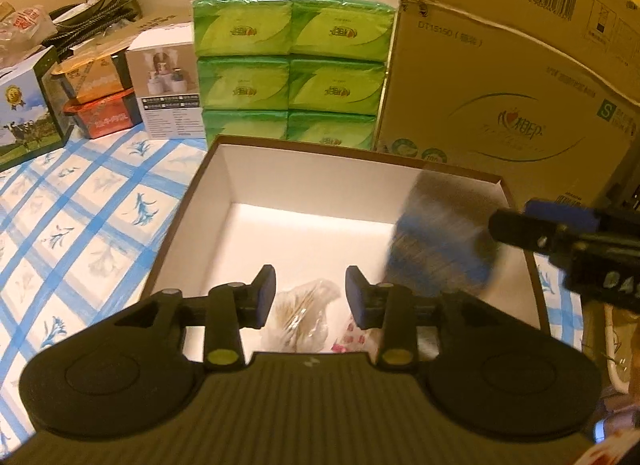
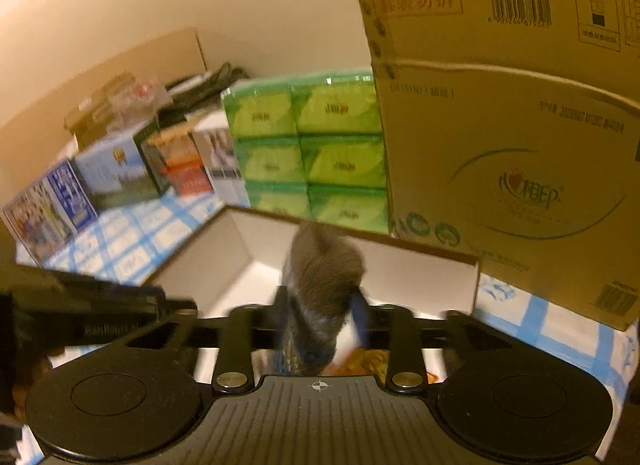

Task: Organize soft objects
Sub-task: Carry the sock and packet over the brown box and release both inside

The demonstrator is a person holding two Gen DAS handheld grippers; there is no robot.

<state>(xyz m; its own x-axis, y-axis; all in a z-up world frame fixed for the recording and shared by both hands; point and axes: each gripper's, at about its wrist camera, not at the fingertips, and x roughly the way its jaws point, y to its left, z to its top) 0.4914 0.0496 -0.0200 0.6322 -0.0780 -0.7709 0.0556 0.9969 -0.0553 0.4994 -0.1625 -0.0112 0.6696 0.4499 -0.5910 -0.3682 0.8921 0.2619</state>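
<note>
We see the grey-blue soft object (image 2: pixel 320 289) only as a motion smear — its kind is beyond telling. The left tool (image 1: pixel 310 291) hides part of the clear packet (image 1: pixel 304 313), and the cardboard carton (image 1: pixel 512 77) runs off-frame.

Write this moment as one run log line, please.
left gripper: open, empty | right gripper: open, grey-blue cloth between jaws, blurred | white box: clear bag inside

Open box (image 1: pixel 192 201) at centre frame on the bench (image 1: pixel 80 233), plastic bag (image 1: pixel 298 315) inside at its near edge. Behind: tissue packs (image 1: pixel 290 65); carton (image 1: pixel 508 85) at upper right; small boxes (image 1: pixel 100 97) at upper left.
</note>
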